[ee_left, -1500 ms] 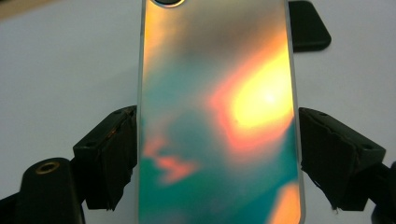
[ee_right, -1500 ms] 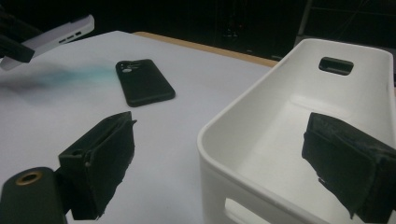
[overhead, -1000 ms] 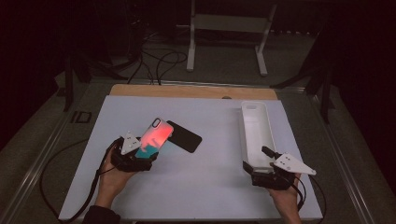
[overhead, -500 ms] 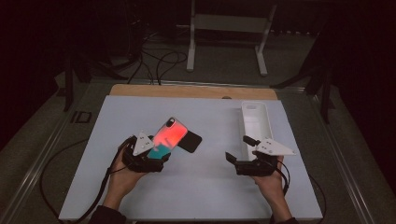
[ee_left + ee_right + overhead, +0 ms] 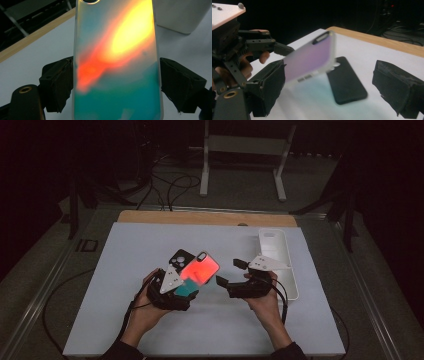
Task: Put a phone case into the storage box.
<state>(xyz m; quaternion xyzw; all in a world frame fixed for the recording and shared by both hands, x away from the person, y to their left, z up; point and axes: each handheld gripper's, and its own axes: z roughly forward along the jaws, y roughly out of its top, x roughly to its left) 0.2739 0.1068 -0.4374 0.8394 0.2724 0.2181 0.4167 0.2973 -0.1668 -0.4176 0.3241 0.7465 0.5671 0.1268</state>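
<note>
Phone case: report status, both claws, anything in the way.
Left claw shut on orange-teal phone case, lifted off table. Right claw open, empty, facing it. Black phone flat underneath; white tray off to the side.

Black tongs (image 5: 226, 272), grey triangular plates (image 5: 170, 279)

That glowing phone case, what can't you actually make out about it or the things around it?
- Glowing case: left gripper view's edges cut off its top and bottom.
- Glowing case, right gripper view: blurred; lower end fades out.
- Black phone: its near end sits behind the case there.
- White tray: contents too small, high view.
</note>
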